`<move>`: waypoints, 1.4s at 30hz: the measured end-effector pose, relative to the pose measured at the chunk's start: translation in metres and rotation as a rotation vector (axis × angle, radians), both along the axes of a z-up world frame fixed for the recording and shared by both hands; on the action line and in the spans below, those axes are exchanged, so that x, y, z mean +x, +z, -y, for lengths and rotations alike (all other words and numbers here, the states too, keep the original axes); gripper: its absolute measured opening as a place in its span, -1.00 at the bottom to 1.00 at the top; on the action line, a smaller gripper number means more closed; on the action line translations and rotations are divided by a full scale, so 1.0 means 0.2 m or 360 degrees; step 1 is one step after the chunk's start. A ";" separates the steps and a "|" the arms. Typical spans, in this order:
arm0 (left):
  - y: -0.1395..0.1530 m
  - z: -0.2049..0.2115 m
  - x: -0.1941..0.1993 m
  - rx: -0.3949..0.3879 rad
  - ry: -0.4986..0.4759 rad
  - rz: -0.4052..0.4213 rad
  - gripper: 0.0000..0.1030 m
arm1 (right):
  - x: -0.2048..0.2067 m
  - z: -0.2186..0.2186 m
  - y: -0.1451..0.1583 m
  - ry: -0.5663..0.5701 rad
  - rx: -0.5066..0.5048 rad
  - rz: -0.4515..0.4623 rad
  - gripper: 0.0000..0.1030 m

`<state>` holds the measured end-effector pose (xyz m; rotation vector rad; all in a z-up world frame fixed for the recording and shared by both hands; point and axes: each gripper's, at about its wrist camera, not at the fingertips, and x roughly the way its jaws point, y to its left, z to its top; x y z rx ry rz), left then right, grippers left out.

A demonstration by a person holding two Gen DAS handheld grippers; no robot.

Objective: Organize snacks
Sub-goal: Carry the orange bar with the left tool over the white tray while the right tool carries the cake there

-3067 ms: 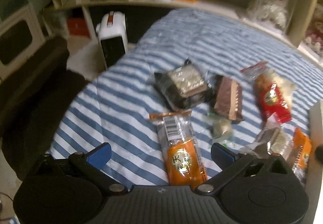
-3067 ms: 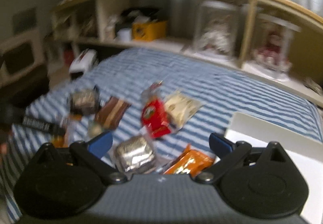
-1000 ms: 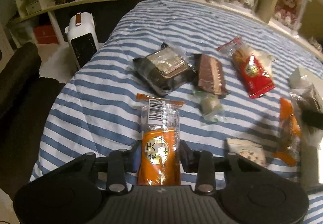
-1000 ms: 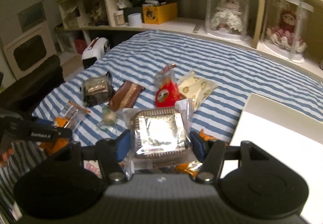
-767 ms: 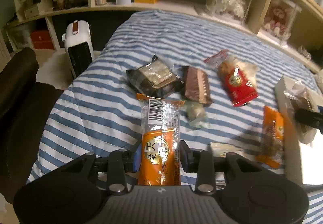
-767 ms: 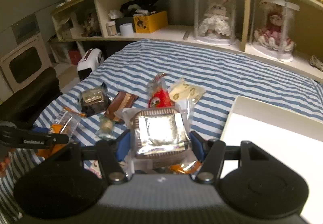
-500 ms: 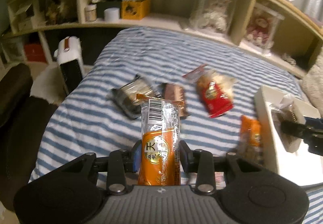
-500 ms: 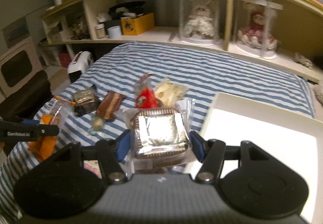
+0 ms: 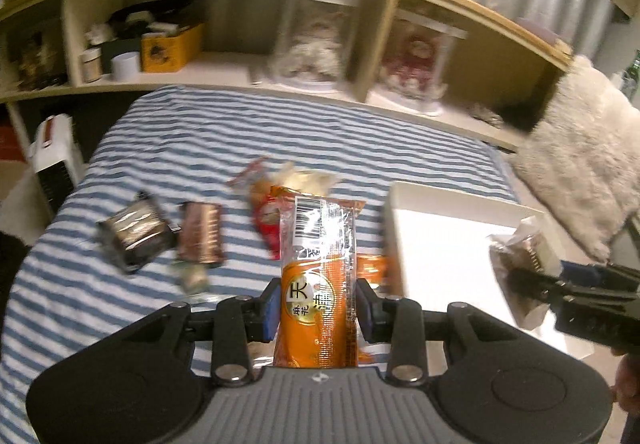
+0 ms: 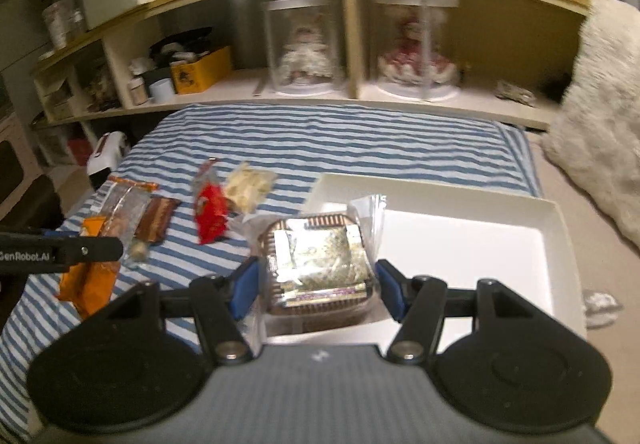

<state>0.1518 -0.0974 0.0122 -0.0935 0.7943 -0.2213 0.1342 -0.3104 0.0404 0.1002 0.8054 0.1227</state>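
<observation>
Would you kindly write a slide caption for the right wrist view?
Right gripper carries a foil-topped snack pack toward the empty white tray on the striped bedspread.

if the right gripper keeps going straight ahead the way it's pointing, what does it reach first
Most likely the white tray: the right gripper, shut on the foil-topped snack pack, points over its near edge. Depth is unclear.
</observation>
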 end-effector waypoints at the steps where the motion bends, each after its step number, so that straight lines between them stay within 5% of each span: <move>1: 0.00 0.04 0.00 -0.0004 -0.0018 0.0004 -0.23 | -0.01 0.03 0.00 -0.0018 0.0004 -0.0004 0.31; 20: -0.23 0.61 0.14 -0.0155 -0.0264 -0.0200 -0.22 | -0.03 0.42 -0.23 -0.0398 0.0088 -0.0263 0.31; 29: -0.37 0.65 0.24 -0.0075 -0.0243 -0.0272 -0.22 | 0.05 0.45 -0.34 -0.0461 0.0180 -0.0372 0.32; 42: -0.41 0.60 0.32 -0.0121 -0.0212 -0.0271 -0.07 | 0.16 0.45 -0.40 -0.0524 0.0387 -0.0411 0.32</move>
